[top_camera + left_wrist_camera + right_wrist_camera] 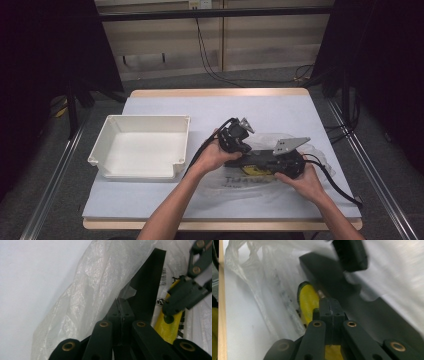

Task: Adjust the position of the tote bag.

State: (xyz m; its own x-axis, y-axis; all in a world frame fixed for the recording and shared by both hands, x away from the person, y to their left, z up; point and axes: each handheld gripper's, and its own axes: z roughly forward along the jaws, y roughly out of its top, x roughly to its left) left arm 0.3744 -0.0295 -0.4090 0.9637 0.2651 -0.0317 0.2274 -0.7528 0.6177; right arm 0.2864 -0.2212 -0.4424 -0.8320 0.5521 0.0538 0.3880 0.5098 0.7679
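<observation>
A clear plastic bag (260, 177) lies on the table right of centre, with a yellow and black item (255, 170) inside it. My left gripper (244, 151) is at the bag's left top, jaws shut. In the left gripper view the bag's film (90, 290) reaches the shut tips (122, 302); whether it is pinched I cannot tell. The yellow item (167, 330) lies to the right there. My right gripper (257, 162) points left over the bag, jaws shut (331, 302), just beside the yellow item (308, 300).
A white empty bin (140, 145) stands at the left of the table. A light cloth (200, 107) covers the tabletop, whose wooden front edge (221, 315) runs near the bag. Cables trail from both grippers toward the front right.
</observation>
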